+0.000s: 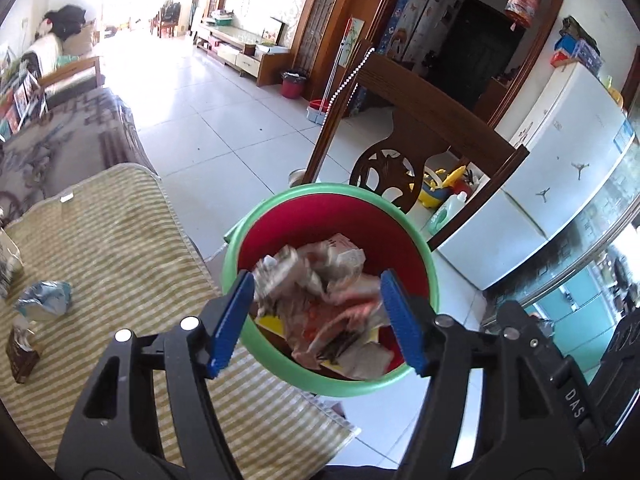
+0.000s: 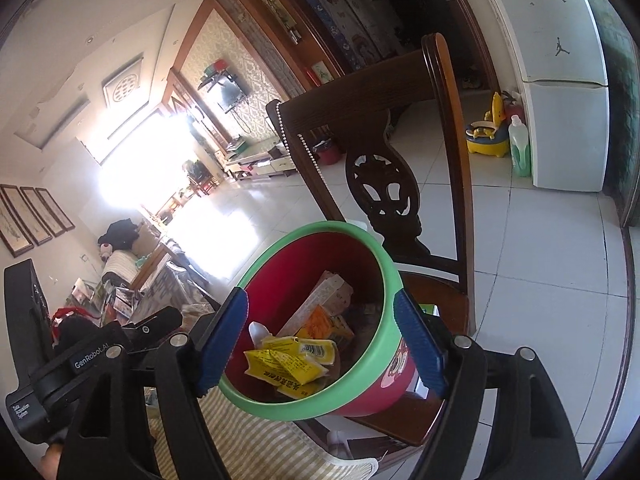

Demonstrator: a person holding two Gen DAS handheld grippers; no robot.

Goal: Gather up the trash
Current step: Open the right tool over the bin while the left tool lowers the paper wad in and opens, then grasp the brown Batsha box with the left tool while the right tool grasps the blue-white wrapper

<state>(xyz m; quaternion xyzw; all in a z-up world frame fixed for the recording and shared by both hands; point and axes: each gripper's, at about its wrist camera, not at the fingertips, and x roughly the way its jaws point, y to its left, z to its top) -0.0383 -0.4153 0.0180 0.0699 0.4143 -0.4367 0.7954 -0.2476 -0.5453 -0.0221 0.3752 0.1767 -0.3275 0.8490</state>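
Left wrist view: left gripper [image 1: 318, 320] fingers spread, crumpled wrapper [image 1: 280, 276] blurred between them, apparently dropping into red bin [image 1: 416, 240] just ahead; right gripper [image 2: 322, 340] fingers parted, empty; next, likely the foil wad [image 1: 44, 300] on worktop [image 1: 120, 220] leftward.

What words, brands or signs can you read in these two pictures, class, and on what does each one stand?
"GenRobot.AI": white letters on the black body of the left gripper, seen in the right wrist view.
"DAS": raised letters on a black gripper arm at the right of the left wrist view.
Jumping-figure logos, no words: the white fridge.
Yellow sachets in the red bin with a green rim: barcode and print too small to read.
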